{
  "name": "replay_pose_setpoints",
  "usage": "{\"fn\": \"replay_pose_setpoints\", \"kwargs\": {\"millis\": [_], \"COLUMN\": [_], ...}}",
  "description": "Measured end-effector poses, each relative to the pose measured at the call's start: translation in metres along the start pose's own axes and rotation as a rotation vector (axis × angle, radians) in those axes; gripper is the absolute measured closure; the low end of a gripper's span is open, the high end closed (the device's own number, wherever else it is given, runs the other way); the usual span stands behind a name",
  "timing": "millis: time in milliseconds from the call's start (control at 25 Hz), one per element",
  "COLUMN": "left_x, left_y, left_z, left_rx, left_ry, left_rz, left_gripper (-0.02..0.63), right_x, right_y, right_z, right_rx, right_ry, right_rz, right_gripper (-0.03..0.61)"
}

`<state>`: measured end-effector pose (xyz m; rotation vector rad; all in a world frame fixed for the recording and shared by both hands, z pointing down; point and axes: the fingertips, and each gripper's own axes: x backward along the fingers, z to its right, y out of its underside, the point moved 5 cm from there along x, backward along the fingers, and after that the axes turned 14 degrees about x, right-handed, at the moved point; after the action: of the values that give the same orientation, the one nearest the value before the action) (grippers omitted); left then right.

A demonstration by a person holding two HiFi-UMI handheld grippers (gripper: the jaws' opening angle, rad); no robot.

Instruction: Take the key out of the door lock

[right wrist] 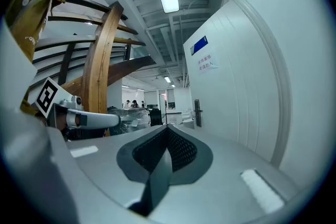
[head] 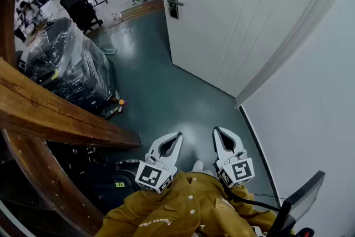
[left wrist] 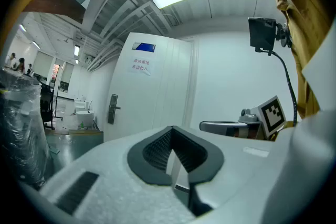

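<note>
The white door [head: 222, 14] stands closed ahead, with a dark lock plate and lever handle [head: 173, 1] on its left edge. The same lock plate shows small in the left gripper view [left wrist: 112, 108] and in the right gripper view [right wrist: 197, 112]. No key can be made out at this distance. My left gripper [head: 176, 136] and right gripper [head: 217, 131] are side by side close to my chest, far from the door. Both are shut with nothing between the jaws, as each gripper's own view also shows [left wrist: 172, 131] [right wrist: 167, 128].
Green floor [head: 161, 97] lies between me and the door. A plastic-wrapped dark stack [head: 66, 64] and heavy wooden beams [head: 50, 114] stand on the left. A black office chair [head: 77, 5] is farther back. A white wall [head: 310, 97] runs along the right.
</note>
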<state>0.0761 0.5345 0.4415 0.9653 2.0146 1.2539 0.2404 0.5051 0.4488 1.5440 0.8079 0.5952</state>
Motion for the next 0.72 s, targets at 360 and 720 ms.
{"fn": "replay_pose_setpoints", "kwargs": {"millis": [360, 720], "left_x": [0.001, -0.003], "left_y": [0.005, 0.009], "left_z": [0.006, 0.006], "left_rx": [0.011, 0.016], "left_ry": [-0.027, -0.095], "left_rz": [-0.009, -0.001], "left_gripper": [0.617, 0.617], "right_x": [0.006, 0.016], "right_y": [0.006, 0.017], "right_z": [0.000, 0.011], "right_rx": [-0.028, -0.053], "right_ry": [-0.057, -0.094], "right_rz": [-0.005, -0.003], "right_gripper": [0.574, 0.572]}}
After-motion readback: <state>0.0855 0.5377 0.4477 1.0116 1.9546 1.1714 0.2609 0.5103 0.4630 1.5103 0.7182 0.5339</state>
